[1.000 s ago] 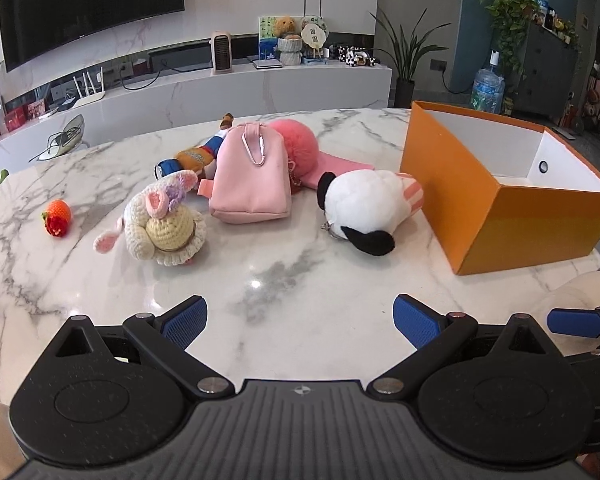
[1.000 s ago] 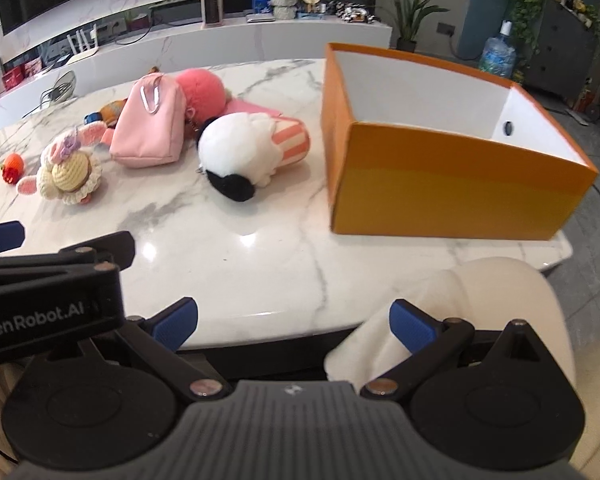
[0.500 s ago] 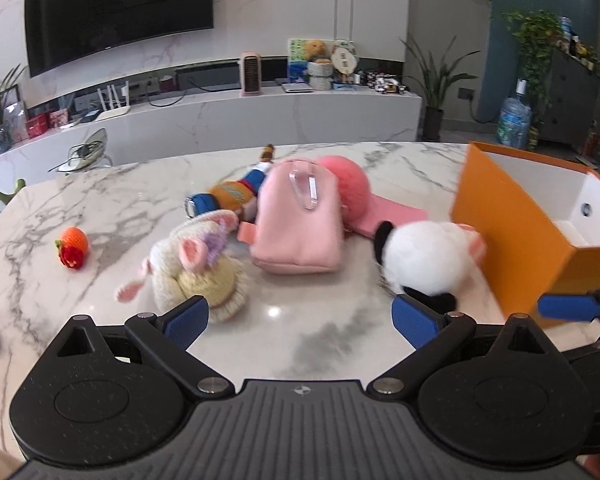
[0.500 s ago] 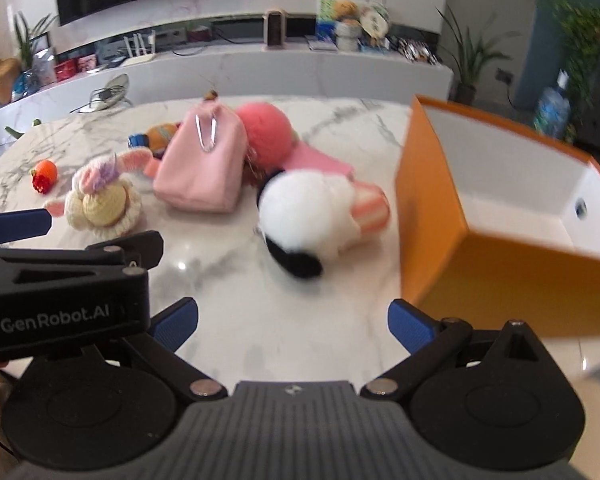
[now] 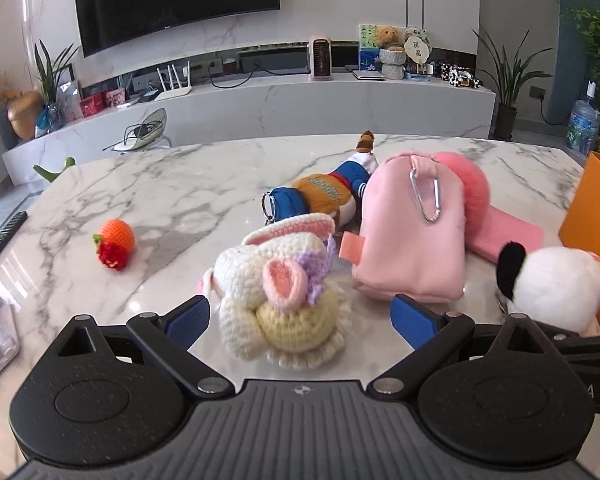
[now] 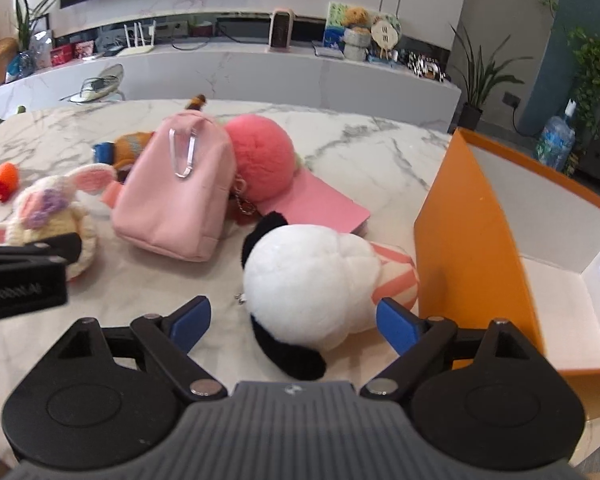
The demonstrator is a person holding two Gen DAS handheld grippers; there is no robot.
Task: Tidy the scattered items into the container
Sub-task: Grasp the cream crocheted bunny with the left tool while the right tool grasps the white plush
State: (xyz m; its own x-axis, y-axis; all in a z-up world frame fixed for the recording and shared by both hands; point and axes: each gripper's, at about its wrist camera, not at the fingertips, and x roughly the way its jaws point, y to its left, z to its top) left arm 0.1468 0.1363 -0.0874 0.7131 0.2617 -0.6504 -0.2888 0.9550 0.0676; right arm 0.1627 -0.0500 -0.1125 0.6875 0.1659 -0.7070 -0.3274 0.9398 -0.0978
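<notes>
A cream crochet bunny [image 5: 284,300] lies on the marble table [image 5: 172,200] between the wide-apart blue pads of my left gripper [image 5: 300,316], which is open and not touching it. A white and black panda plush [image 6: 312,280] lies between the pads of my right gripper [image 6: 294,320], whose jaws are closing but do not press on it. The orange box [image 6: 472,248] stands open-topped just right of the panda. A pink mini backpack [image 6: 180,196], a pink pompom [image 6: 260,156], a flat pink pouch [image 6: 316,204], a small bear doll [image 5: 324,192] and an orange crochet fruit [image 5: 116,240] lie behind.
The left gripper's black body [image 6: 20,276] sits close on the right gripper's left. Beyond the table runs a long white console [image 5: 300,96] with a router, heater and ornaments, under a wall TV. A water bottle [image 6: 556,144] and plants stand at the far right.
Both grippers have moved forward over the table and lower. The bunny now lies between the left pads and the panda between the right pads. The right jaws have narrowed slightly.
</notes>
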